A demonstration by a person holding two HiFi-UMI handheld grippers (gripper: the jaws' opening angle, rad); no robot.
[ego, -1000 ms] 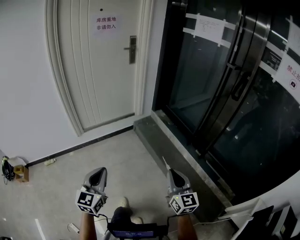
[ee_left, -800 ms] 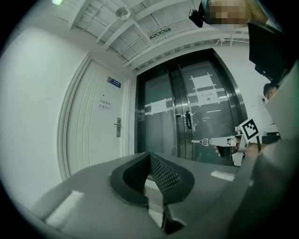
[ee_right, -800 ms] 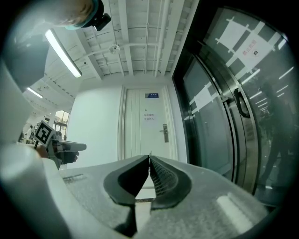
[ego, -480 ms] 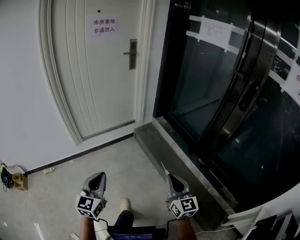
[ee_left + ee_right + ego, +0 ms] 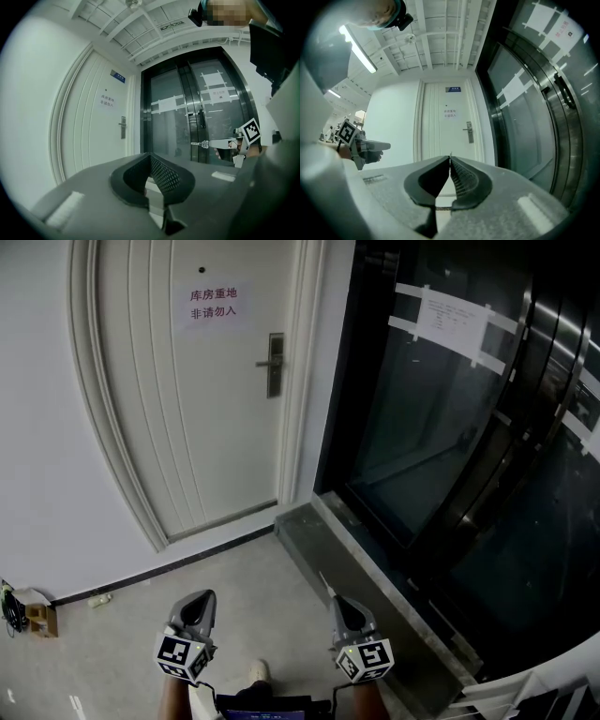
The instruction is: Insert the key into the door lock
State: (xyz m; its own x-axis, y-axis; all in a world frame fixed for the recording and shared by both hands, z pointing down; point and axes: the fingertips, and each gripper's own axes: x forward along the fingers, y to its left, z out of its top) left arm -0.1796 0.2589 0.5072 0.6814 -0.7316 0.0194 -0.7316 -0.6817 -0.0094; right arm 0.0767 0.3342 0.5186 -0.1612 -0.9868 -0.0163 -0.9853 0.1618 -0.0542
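- The key (image 5: 324,584) looks small, light and stiff: thin smooth metal that probably swivels between pads if pinched loosely. I judge the flat head to be the place to hold it, with the blade left free.
- The right gripper (image 5: 337,605) has its jaws pressed together on the key, the blade sticking out ahead. The left gripper (image 5: 198,603) has its jaws together on nothing.
- The key is well apart from the lock (image 5: 275,364), which sits by the right edge of the white door (image 5: 178,418).
- The head view shows the stretch of floor (image 5: 141,615) between the grippers and the door.
- The left gripper view alone shows the key side-on.
- The right gripper view shows only a sliver of its tip, just left of the lock.
- No view shows the keyhole.
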